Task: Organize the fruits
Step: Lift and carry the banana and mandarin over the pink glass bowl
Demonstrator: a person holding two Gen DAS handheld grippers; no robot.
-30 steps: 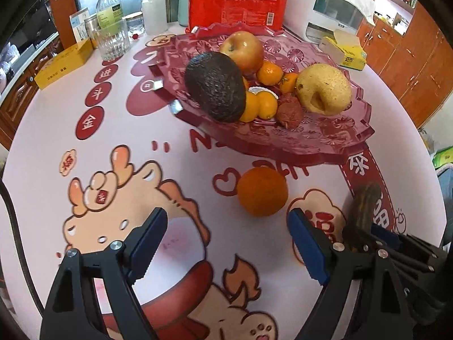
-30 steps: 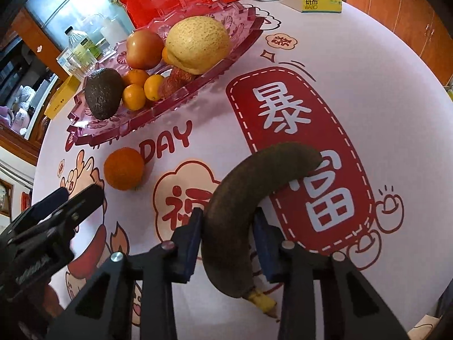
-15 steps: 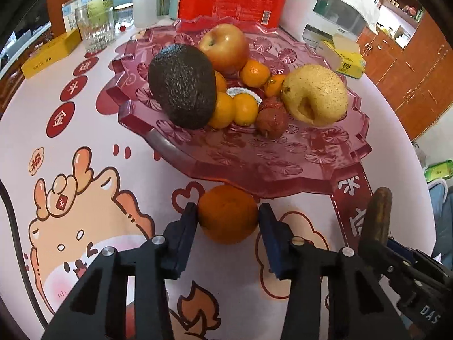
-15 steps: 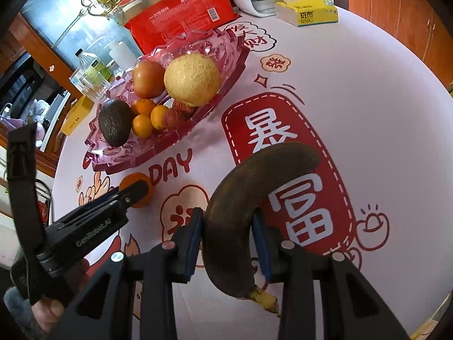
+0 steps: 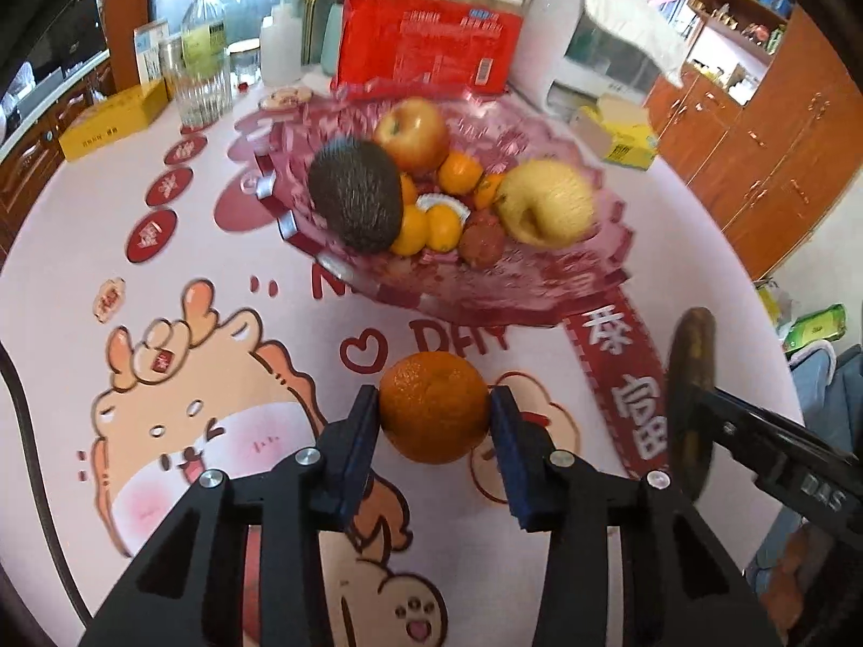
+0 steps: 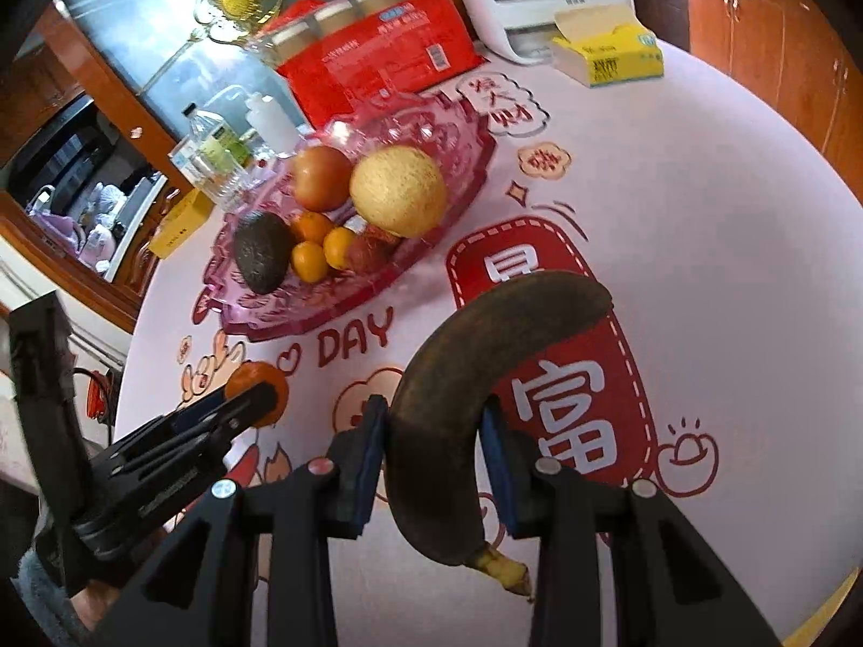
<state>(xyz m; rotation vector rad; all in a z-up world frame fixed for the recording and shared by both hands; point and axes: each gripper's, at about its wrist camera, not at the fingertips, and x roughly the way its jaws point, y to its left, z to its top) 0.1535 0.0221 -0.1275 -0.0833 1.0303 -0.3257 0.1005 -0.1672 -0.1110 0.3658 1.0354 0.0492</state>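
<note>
Left tool [image 5: 435, 412]: clenched on the orange [image 5: 435, 408], blue pads pressing both sides of it.
Right tool [image 6: 434, 445]: clenched on the banana [image 6: 474, 393], gripped near its stem end.
Orange: round, bright, dimpled skin; near the bench [image 5: 226, 280], which wears a printed cartoon cloth, just short of the tray's near rim. Whether it is touching the cloth cannot be told.
Banana: skin almost wholly dark brown, yellow only at the stub; curves up and to the right, clear of the cloth.
Fruit tray [image 5: 485, 296]: pink, moulded plastic, far of both tools; holds an avocado [image 5: 356, 194], an apple [image 5: 412, 126], a pear [image 5: 545, 202] and several small oranges.
Step in hand: both fruits grasped, carry to tray pending.
Next move calls for: lifting each over the raised rim and setting it in a free part of the tray, probably the near edge, without nudging the heaped fruit.
</note>
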